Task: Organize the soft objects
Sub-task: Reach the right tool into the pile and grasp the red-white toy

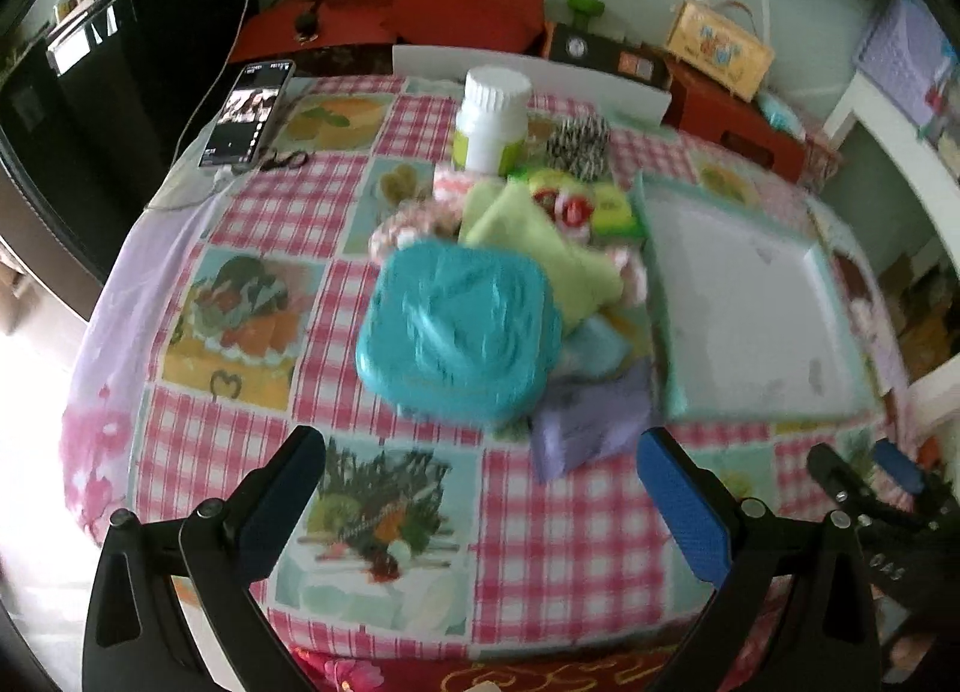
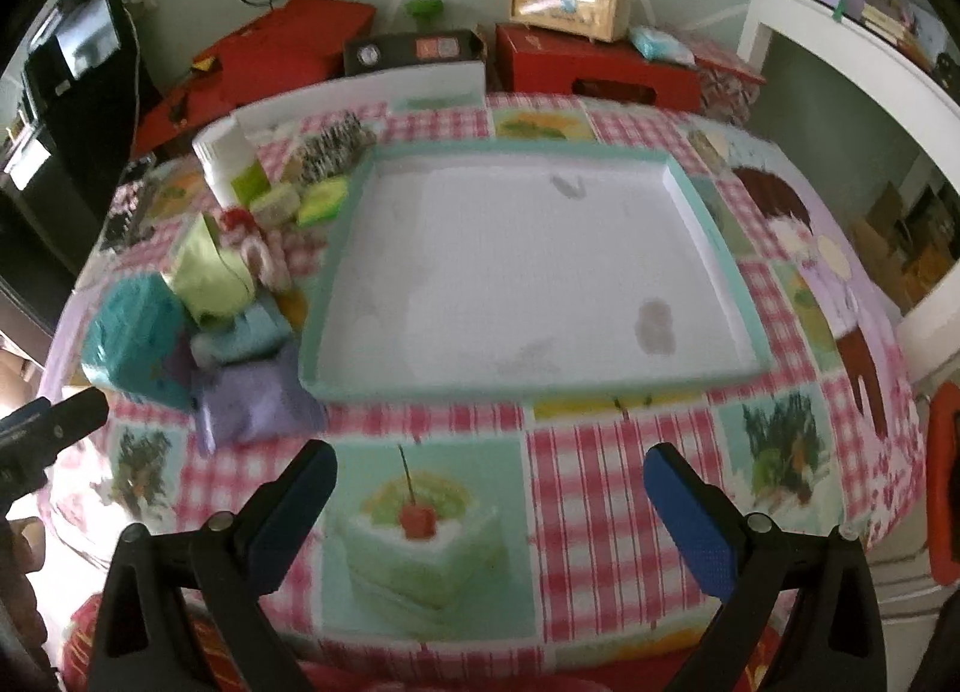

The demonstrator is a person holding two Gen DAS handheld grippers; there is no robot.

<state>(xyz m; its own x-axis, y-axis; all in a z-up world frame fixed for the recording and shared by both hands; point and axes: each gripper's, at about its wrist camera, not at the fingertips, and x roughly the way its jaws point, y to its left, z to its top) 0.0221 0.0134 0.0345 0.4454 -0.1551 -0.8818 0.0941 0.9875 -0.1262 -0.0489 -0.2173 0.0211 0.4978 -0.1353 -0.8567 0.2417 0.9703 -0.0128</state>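
A table under a pink-checked tablecloth (image 2: 600, 482) printed with cakes and fruit fills both views. Straight ahead of the right gripper (image 2: 489, 506) lies the largest item on it, a shallow white tray with a mint-green rim (image 2: 522, 386), bare inside apart from a few grey smudges. The same tray sits ahead and to the right of the left gripper (image 1: 480, 488).

Ahead of the left gripper, just left of the tray, the soft things are heaped together. A teal plastic-wrapped packet (image 1: 459, 326) is nearest the middle of that view. A purple cloth (image 1: 591, 428) lies at its right, close to the left gripper's right finger and touching the tray's near corner. A light green cloth (image 1: 540, 248) lies behind the teal packet, with a pale blue cloth (image 1: 594, 350) tucked between it and the purple one. Farther off stand a white bottle with a green label (image 1: 492, 122), a black-and-white patterned roll (image 1: 579, 146) and a small yellow-green packet (image 1: 612, 209). A phone (image 1: 249, 113) lies far ahead to the left.

Both grippers hover over the near edge of the table with their jaws spread wide and nothing between them. The right gripper shows at the lower right of the left view; the left gripper's tip pokes in at the left edge of the right view.
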